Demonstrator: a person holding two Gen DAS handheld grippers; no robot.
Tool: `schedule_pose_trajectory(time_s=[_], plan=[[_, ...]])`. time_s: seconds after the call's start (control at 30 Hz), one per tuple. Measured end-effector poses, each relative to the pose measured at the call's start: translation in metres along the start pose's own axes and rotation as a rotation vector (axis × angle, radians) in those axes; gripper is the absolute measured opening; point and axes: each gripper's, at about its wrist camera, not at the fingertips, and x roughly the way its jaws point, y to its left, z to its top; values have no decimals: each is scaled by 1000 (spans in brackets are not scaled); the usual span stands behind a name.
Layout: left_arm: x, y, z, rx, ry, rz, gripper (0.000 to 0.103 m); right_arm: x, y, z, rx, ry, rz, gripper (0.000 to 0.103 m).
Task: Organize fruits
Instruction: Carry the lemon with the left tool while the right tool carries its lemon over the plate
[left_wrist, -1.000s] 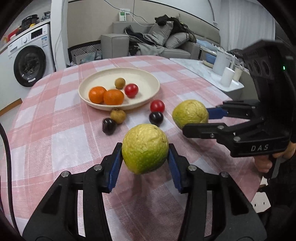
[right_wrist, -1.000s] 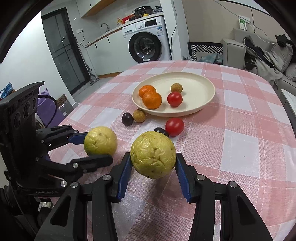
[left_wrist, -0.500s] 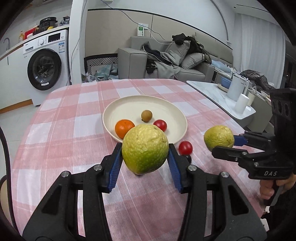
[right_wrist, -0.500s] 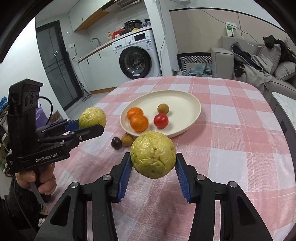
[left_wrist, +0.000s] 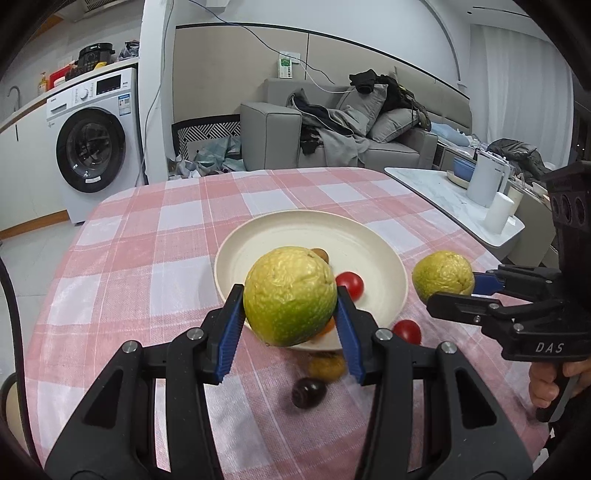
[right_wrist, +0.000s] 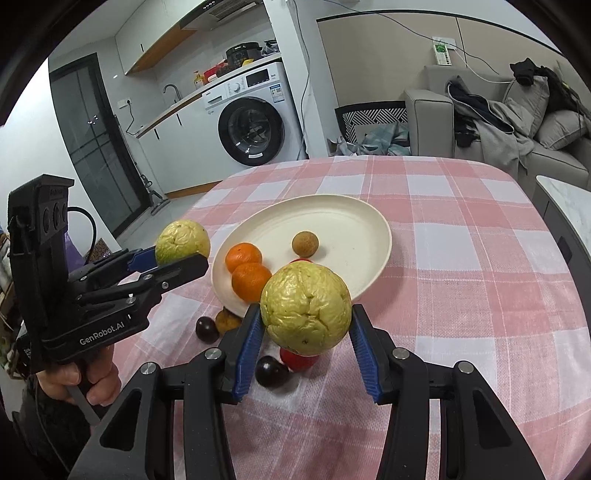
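Your left gripper (left_wrist: 290, 319) has its fingers clamped on a green-yellow guava (left_wrist: 290, 295), held in the air over the near rim of the cream plate (left_wrist: 288, 236). The plate lies on the checked worktop (left_wrist: 147, 258) with two oranges (right_wrist: 248, 275) and a small brown fruit (right_wrist: 305, 243). Your right gripper (right_wrist: 304, 328) has its fingers clamped on a second guava (right_wrist: 306, 307), above a red tomato (right_wrist: 297, 360) and a dark plum (right_wrist: 271, 371).
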Motion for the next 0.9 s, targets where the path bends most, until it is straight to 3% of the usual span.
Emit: schedule_pose_trajectory(time_s=[0.57,0.9], plan=[[42,21,-6,-41,92,17,45,31,-16,12,27,33,-52,48],[51,21,4,-33,69,27,45,45,-16,22,27,43,-65,48]])
